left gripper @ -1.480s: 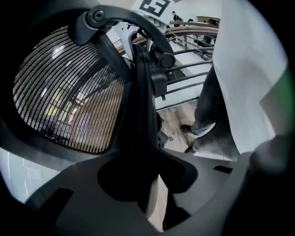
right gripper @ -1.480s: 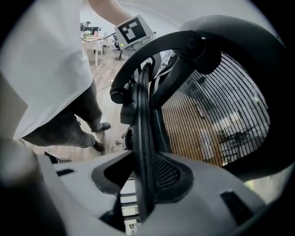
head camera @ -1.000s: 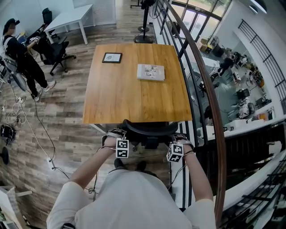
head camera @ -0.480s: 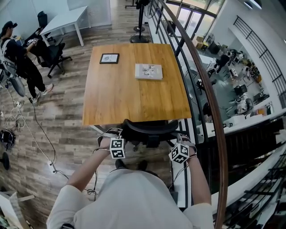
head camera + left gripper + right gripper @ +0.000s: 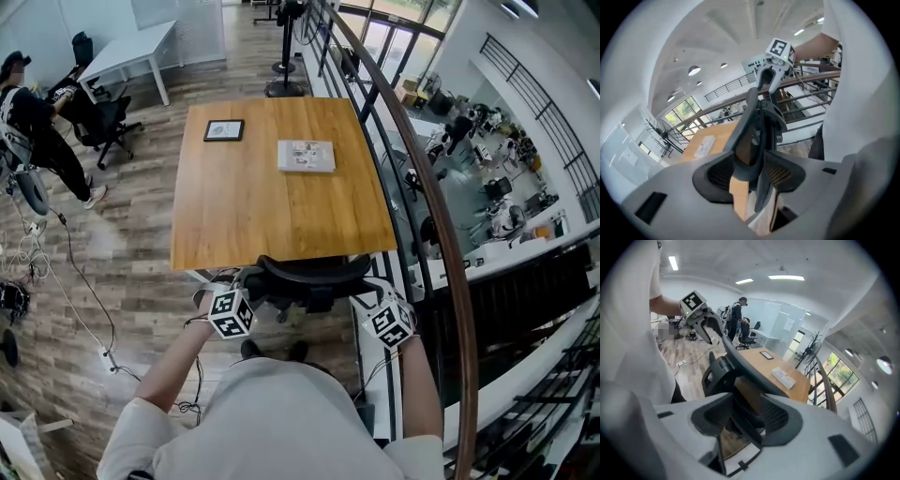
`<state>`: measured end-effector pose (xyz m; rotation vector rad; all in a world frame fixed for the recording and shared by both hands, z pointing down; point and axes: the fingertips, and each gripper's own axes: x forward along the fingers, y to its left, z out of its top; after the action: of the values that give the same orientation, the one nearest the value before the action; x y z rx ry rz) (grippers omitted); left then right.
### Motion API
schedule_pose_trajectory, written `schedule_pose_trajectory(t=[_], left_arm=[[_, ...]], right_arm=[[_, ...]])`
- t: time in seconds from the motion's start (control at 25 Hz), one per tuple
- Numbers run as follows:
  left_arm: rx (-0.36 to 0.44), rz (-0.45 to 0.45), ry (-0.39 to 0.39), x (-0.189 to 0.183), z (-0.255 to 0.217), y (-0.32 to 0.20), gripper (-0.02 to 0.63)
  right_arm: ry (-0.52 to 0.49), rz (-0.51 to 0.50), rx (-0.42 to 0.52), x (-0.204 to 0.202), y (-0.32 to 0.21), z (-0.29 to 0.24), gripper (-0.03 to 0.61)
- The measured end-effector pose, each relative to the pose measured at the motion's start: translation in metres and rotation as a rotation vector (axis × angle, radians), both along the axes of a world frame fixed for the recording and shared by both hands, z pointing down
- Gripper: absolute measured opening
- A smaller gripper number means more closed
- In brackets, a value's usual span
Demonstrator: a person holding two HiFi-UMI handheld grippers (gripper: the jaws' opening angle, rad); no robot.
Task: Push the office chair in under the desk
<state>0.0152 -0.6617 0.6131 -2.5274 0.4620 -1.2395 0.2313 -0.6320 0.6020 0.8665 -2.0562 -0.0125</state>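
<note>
The black office chair [image 5: 314,270] stands tucked at the near edge of the wooden desk [image 5: 272,197], with only its curved backrest top showing. My left gripper [image 5: 246,285] hovers by the backrest's left end and my right gripper [image 5: 371,289] by its right end. In the left gripper view the jaws [image 5: 750,174] stand open, having just been opening. The backrest rim [image 5: 754,117] runs on ahead of them, untouched by the pads. The right gripper's jaws [image 5: 740,420] are open too, with the rim [image 5: 740,363] loose in the gap.
A white keyboard-like slab [image 5: 306,156] and a small dark frame [image 5: 224,130] lie on the desk. A curved railing [image 5: 412,169] runs close along the right. On the left are a person [image 5: 37,122], another chair [image 5: 103,117], a white table [image 5: 131,47] and floor cables [image 5: 84,309].
Both grippers have lifted from the sides of the chair's back and rolled, their marker cubes now tilted. The chair has stayed at the desk's near edge.
</note>
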Motion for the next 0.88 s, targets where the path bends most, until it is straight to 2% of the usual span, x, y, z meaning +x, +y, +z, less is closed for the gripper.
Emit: schedule_pose_trajectory(t=[0.2,0.48,0.64,0.88], left_arm=[[0.028,-0.056,0.161,0.004,-0.048,-0.014,0.19],[0.005,-0.175,0.406,0.005,-0.104,-0.036,0.166],[0.048,-0.256,0.463,-0.002,-0.116,-0.052,0.131],[0.036,-0.333,0.562,-0.007,-0.137,-0.059,0.107]], right_arm=[[-0.184,0.1,0.04,0.0,-0.013,-0.036,0.173],[-0.3,0.214,0.136,-0.002,-0.037,-0.085,0.172],[-0.371,0.269,0.182,-0.006,-0.046,-0.109,0.167],[-0.434,0.293,0.26,-0.021,-0.051,-0.135,0.14]])
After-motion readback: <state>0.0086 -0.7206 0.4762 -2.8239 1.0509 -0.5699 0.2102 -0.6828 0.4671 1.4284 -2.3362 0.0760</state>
